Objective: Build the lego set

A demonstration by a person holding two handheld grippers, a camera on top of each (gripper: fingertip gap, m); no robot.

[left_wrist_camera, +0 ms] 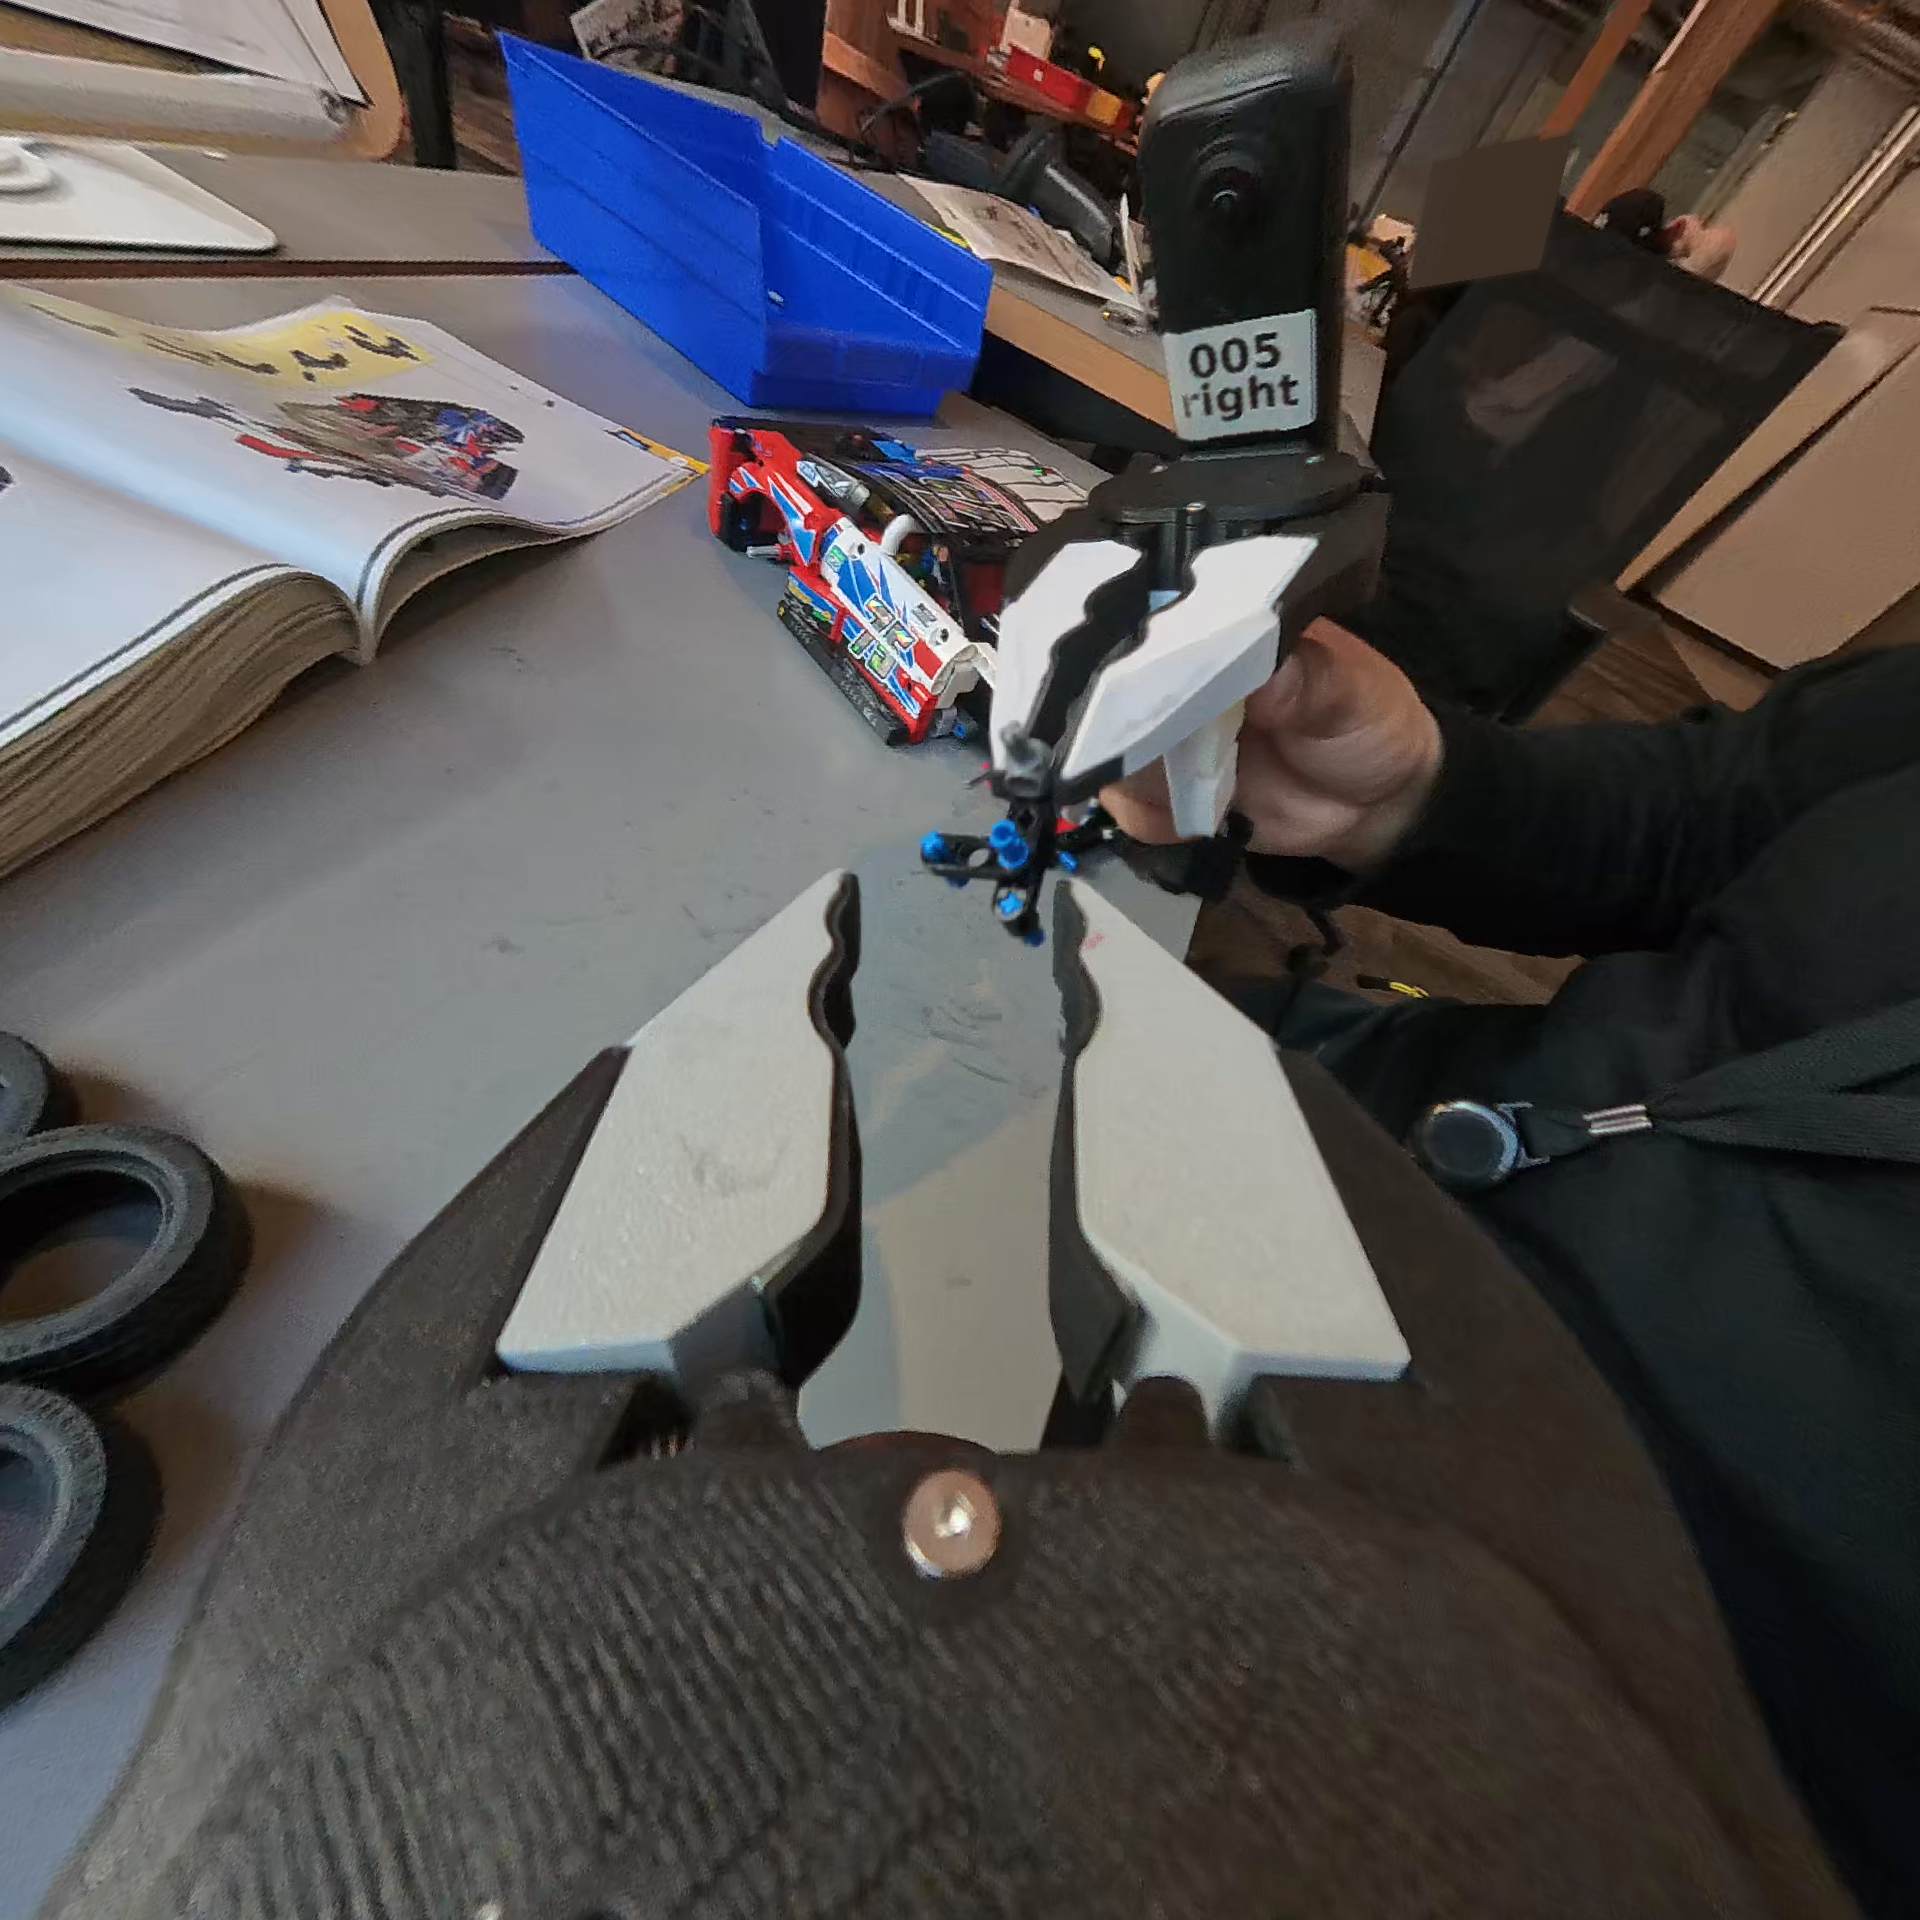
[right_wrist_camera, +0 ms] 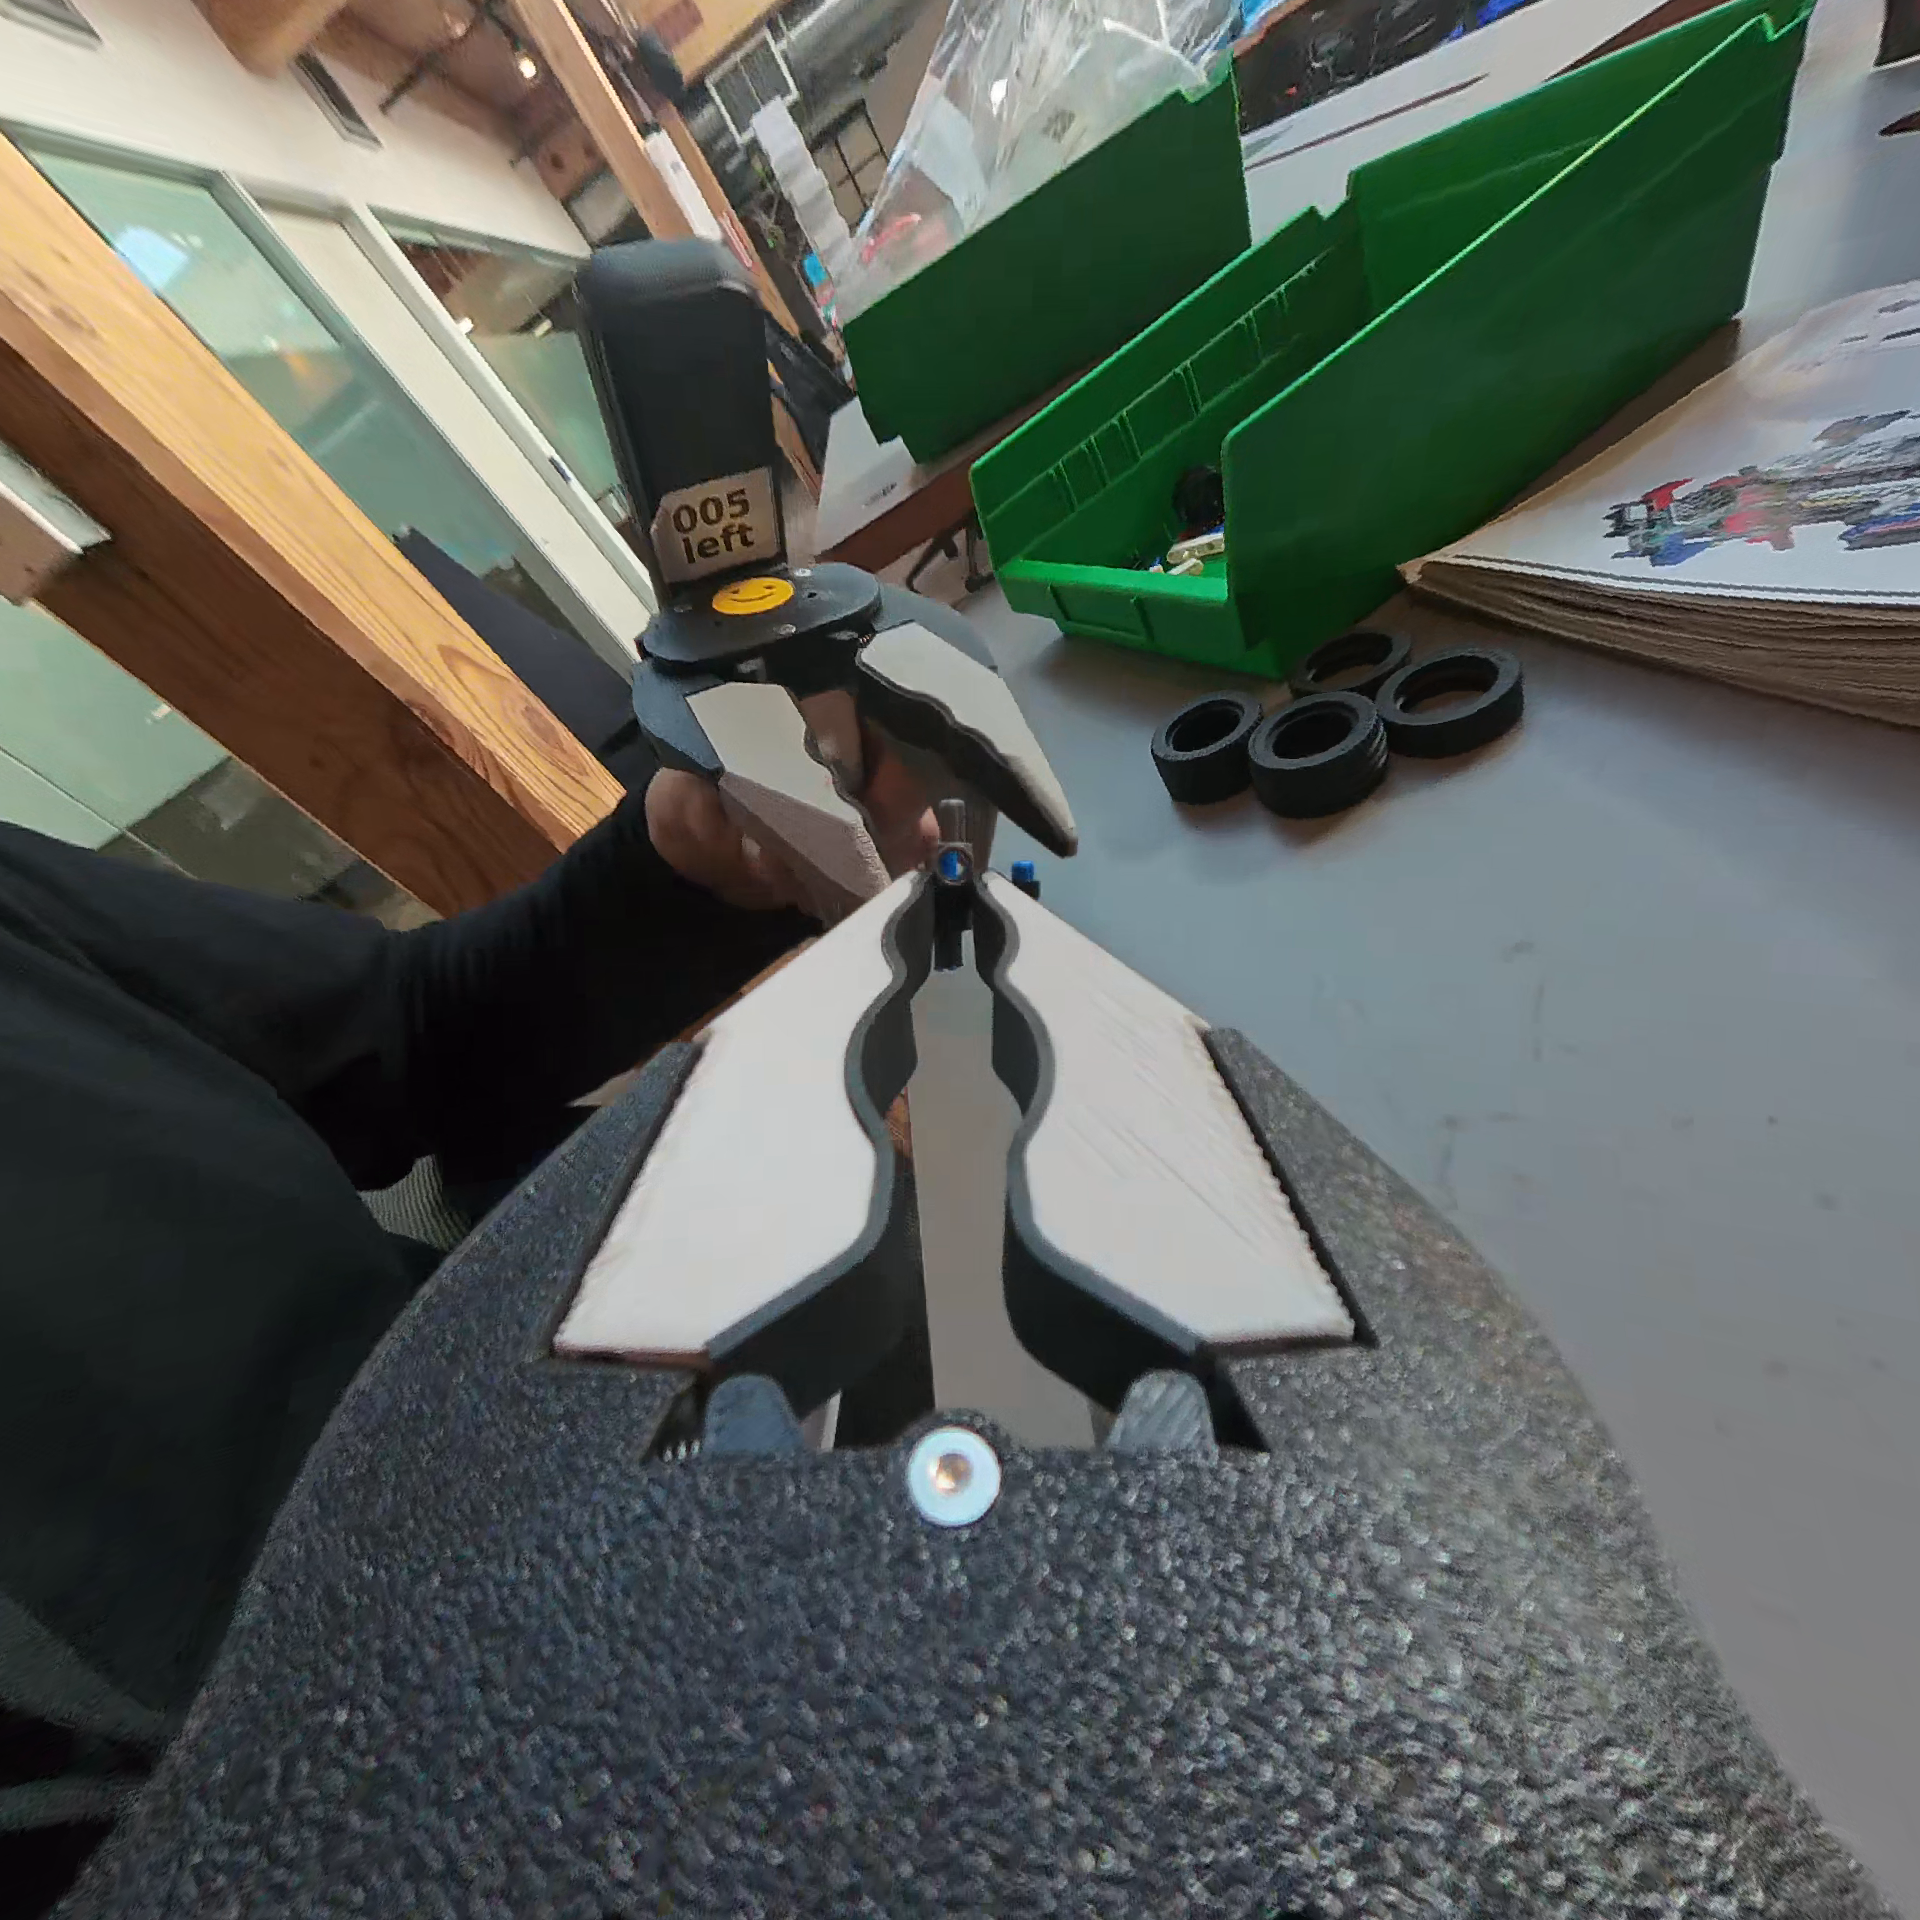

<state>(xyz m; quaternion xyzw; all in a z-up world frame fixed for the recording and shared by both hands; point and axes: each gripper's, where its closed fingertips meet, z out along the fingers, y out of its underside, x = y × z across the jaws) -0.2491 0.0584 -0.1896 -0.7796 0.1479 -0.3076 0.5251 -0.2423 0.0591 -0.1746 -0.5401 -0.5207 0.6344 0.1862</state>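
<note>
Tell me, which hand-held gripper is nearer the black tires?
Left. The left hand-held gripper hovers open beside the black tires; the right hand-held gripper is farther off, clamping a small black-and-blue piece.

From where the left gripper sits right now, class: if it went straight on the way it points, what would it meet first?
Most likely the small black-and-blue lego piece held by the right gripper, just beyond the open left gripper. Depth is uncertain.

Open grey table [left_wrist_camera: 582, 831] straight ahead of the left gripper [left_wrist_camera: 956, 894], jaws parted. Blocked at the tips by the small black-and-blue assembly [left_wrist_camera: 1003, 862], pinched in the right gripper [left_wrist_camera: 1023, 769], perhaps just touching one finger. Hemmed further off by the model [left_wrist_camera: 862, 582], manual [left_wrist_camera: 260, 540] and blue bin [left_wrist_camera: 748, 249]; tyres [right_wrist_camera: 1340, 717] and green bin [right_wrist_camera: 1351, 416] to the side.
</note>
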